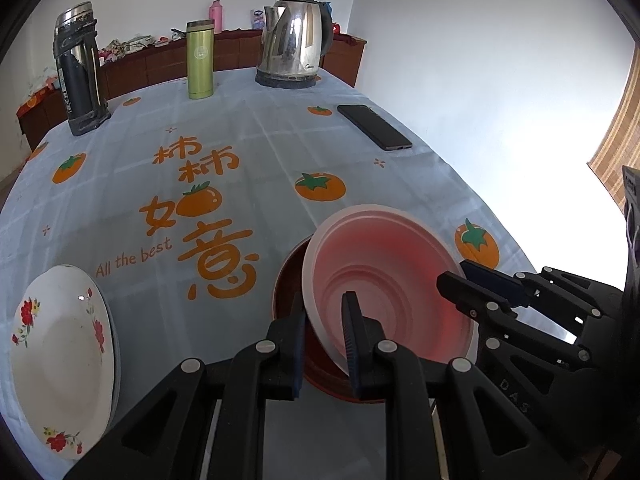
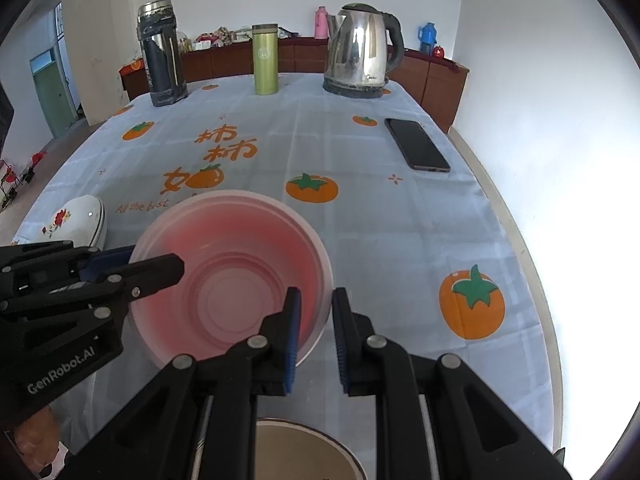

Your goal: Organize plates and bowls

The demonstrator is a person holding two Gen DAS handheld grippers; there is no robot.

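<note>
A pink translucent bowl (image 1: 384,272) sits tilted inside a dark red bowl (image 1: 289,280) at the near right of the table. My left gripper (image 1: 323,340) straddles the pink bowl's left rim, one finger inside, one outside, closed on it. My right gripper (image 2: 316,332) straddles the same bowl (image 2: 232,280) at its right rim, closed on it. Each gripper shows in the other's view: the right one (image 1: 472,280), the left one (image 2: 132,264). A white flowered plate stack (image 1: 60,360) lies at the near left, also in the right wrist view (image 2: 76,220).
At the table's far end stand a dark thermos (image 1: 78,68), a green tumbler (image 1: 200,60) and a steel kettle (image 1: 296,40). A black phone (image 1: 374,126) lies at the right. A brown-rimmed bowl (image 2: 304,452) sits below my right gripper. The table's right edge (image 2: 532,280) is close.
</note>
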